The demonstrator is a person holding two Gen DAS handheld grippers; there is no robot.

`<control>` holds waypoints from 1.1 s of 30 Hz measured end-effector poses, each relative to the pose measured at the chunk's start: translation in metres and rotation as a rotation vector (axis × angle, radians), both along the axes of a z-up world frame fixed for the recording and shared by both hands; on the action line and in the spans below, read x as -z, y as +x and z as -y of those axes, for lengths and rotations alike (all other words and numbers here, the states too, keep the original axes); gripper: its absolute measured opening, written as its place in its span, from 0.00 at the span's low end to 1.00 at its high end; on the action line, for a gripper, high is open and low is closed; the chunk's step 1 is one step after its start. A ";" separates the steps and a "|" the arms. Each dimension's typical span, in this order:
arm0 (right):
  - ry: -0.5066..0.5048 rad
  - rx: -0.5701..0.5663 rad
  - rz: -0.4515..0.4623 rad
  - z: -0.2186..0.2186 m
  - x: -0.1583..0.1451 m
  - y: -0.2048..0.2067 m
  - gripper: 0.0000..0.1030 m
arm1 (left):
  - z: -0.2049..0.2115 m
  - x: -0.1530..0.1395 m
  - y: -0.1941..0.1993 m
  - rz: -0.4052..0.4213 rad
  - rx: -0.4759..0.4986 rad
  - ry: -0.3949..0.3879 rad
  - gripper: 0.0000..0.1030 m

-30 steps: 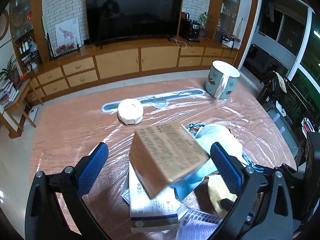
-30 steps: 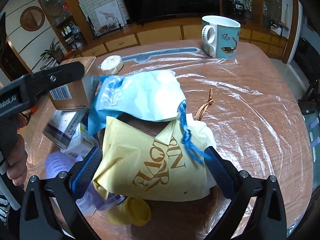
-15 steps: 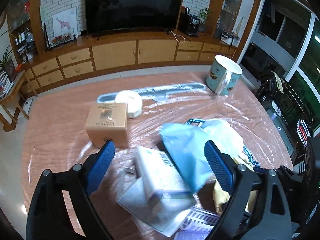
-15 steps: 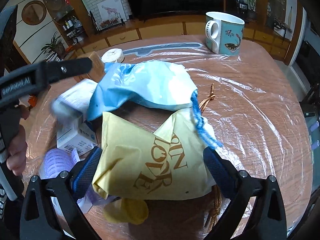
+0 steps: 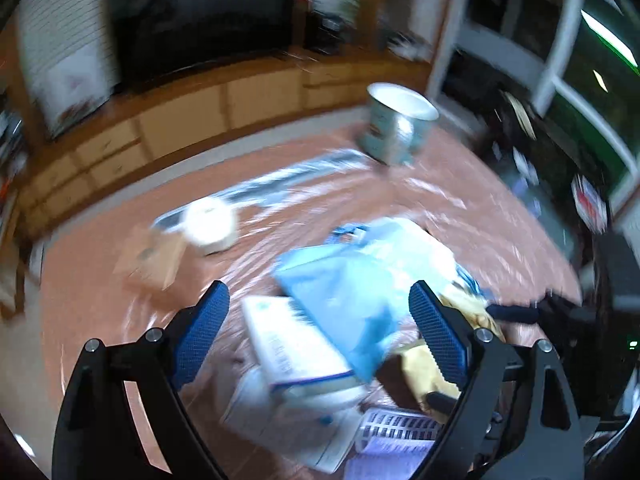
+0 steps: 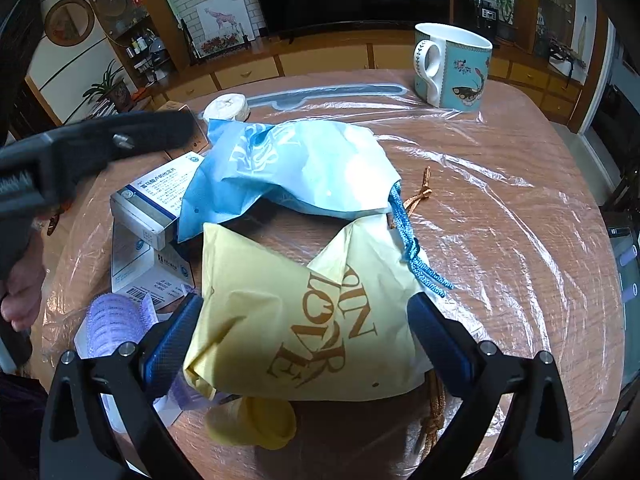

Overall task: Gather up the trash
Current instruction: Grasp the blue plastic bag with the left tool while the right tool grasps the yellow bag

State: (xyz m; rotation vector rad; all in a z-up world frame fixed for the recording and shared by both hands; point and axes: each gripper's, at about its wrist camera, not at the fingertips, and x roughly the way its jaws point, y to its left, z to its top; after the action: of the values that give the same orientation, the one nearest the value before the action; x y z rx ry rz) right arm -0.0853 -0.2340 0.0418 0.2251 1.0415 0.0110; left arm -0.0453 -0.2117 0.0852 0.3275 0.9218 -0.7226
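A pile of trash lies on the plastic-covered table. In the right wrist view a yellow bag lies between the open fingers of my right gripper, with a blue bag behind it and white medicine boxes to the left. My left gripper is open and empty above a white box and the blue bag; this view is blurred. A brown carton stands on the table to the left, apart from the pile.
A blue patterned mug stands at the far right of the table. A white tape roll lies at the back near the carton. A purple ribbed item and a yellow cap lie at the near edge.
The brown carton left my left gripper's fingers and now stands on the table to the left. The left gripper swings right over the pile. The right gripper stays around the yellow bag.
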 end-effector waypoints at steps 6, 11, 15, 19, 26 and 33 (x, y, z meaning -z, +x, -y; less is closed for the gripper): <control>-0.003 -0.019 -0.014 0.001 -0.001 -0.004 0.97 | 0.058 0.030 0.004 -0.025 0.232 0.206 0.90; 0.011 -0.018 -0.021 0.002 -0.002 -0.004 0.97 | 0.075 0.051 0.027 -0.109 0.229 0.251 0.90; 0.029 -0.024 -0.009 0.004 -0.003 -0.006 0.92 | 0.076 0.061 0.032 -0.138 0.219 0.280 0.68; 0.082 -0.025 0.017 0.010 -0.006 -0.012 0.76 | 0.071 0.064 0.037 -0.203 0.203 0.261 0.55; 0.152 -0.013 0.037 0.024 -0.010 -0.016 0.60 | 0.052 0.045 0.039 -0.234 0.174 0.153 0.46; 0.222 0.012 0.048 0.037 -0.012 -0.019 0.52 | 0.019 0.020 0.035 -0.243 0.098 -0.008 0.44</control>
State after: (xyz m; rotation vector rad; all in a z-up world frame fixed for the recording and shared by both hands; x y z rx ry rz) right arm -0.1047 -0.2706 0.0534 0.4302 0.9914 0.1211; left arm -0.0100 -0.2310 0.0652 0.2825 1.1383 -0.8693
